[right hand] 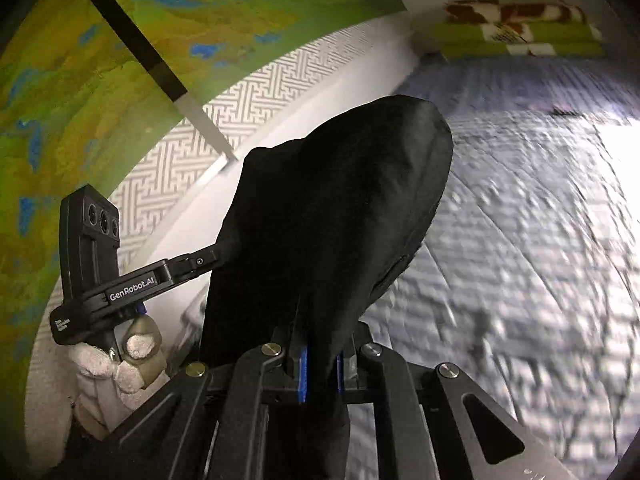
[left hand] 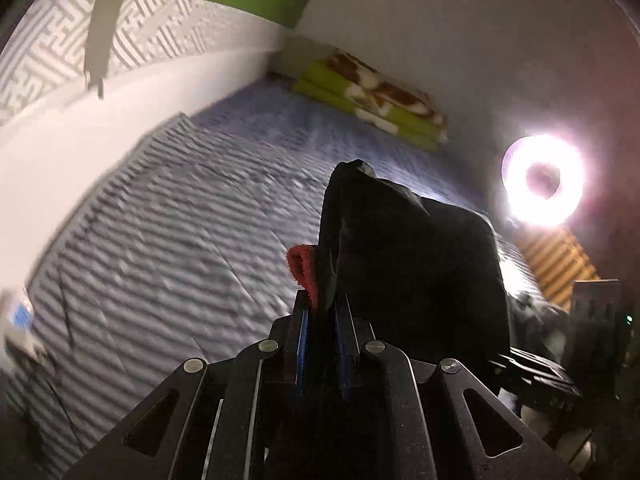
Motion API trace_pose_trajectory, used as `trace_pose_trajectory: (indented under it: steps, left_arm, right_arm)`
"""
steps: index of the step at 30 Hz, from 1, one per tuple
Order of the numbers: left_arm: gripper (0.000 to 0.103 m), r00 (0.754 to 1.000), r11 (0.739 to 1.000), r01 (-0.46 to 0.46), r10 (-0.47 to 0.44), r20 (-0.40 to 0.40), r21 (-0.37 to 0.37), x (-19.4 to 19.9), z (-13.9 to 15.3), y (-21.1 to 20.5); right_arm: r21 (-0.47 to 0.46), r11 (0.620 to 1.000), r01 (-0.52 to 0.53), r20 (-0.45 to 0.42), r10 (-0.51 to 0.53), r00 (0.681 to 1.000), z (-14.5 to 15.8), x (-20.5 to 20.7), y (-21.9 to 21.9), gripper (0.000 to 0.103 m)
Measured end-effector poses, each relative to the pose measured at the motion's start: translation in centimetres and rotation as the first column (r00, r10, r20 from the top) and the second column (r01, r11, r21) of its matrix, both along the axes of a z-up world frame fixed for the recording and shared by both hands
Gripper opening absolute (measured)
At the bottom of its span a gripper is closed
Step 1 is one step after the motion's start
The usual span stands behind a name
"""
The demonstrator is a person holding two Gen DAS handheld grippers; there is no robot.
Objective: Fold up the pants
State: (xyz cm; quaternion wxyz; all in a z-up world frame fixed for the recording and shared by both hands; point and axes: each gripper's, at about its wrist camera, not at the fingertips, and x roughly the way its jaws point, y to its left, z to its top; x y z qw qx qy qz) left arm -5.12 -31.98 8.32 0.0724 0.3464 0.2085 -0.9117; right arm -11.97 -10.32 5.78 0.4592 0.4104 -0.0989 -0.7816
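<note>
Setting: a bed (left hand: 168, 240) covered in a grey-blue striped quilt is filling the lower part of both views; a white wall with a maze-pattern band (right hand: 256, 92) is running along its far side, and a folded green-and-brown blanket (left hand: 372, 96) is lying in the far corner. A ring light (left hand: 542, 180) is glaring at the right of the left wrist view.

Task object: the black pants (right hand: 332, 220) are hanging in the air above the quilt, not lying on it; a red lining patch (left hand: 304, 268) is showing at the pinched edge in the left wrist view.

Left gripper (left hand: 324, 312): its jaws are standing nearly together, pinching a bunch of the black cloth and the red lining between the blue pads.

Right gripper (right hand: 320, 356): its jaws are likewise drawn in, clamping a fold of the pants that is rising as a dark hump ahead of the fingers.

Person: a white-gloved hand (right hand: 120, 360) is gripping the handle of the left gripper, seen at the left of the right wrist view.

Governing relation: the garment is spanning from one gripper to the other, so its held edge is running left to right between them, with the left gripper just beside the right. Both are equally engaged; neither is nearer.

Judgement: the open quilt is lying ahead and below, so the next move is probably calling for lowering the pants there, keeping the held edge taut and level.

Uncertain: which part of the pants each gripper is holding cannot be told.
</note>
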Motion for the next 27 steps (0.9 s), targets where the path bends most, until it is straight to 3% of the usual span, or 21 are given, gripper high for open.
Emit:
trace_pose_trajectory:
  steps: [7,11,16,18,20,22,25,27]
  left_arm:
    - [0.011,0.998,0.996,-0.059,0.06,0.019,-0.06,-7.8,-1.6,-8.6]
    - [0.011,0.993,0.994,-0.081,0.086,0.075,-0.066,-12.3,-5.5,-11.6]
    - [0.011,0.988,0.992,-0.115,0.121,0.098,-0.057,-16.4,-9.6,-14.1]
    - [0.011,0.985,0.988,-0.127,0.137,0.109,-0.091,-17.8,-11.1,-14.5]
    - [0.016,0.97,0.98,-0.147,0.169,0.176,-0.135,-19.8,-13.8,-15.3]
    - [0.023,0.947,0.977,-0.171,0.198,0.252,-0.125,-20.6,-15.9,-16.0]
    - [0.028,0.952,0.971,-0.212,0.23,0.203,-0.109,-19.4,-15.1,-16.6]
    - [0.029,0.969,0.975,-0.198,0.209,0.132,-0.098,-17.6,-13.0,-16.2]
  right_arm:
    - [-0.044,0.998,0.033,0.035,-0.032,0.999,-3.2,-7.9,-8.1,0.008]
    - [-0.001,0.999,0.053,0.048,-0.053,0.997,-6.9,-11.8,-11.3,0.008]
    - [0.049,0.997,0.058,0.013,-0.058,0.998,-9.3,-15.2,-13.8,0.008]
    - [0.058,0.996,0.065,0.013,-0.065,0.998,-10.4,-16.5,-14.4,0.009]
    - [0.12,0.99,0.078,0.023,-0.081,0.996,-12.1,-18.1,-15.7,0.018]
    - [0.192,0.977,0.088,0.01,-0.092,0.996,-13.1,-18.7,-16.3,0.026]
    - [0.23,0.968,0.103,-0.059,-0.091,0.994,-12.0,-17.7,-15.7,0.037]
    - [0.224,0.965,0.139,-0.129,-0.112,0.985,-10.6,-16.3,-14.5,0.037]
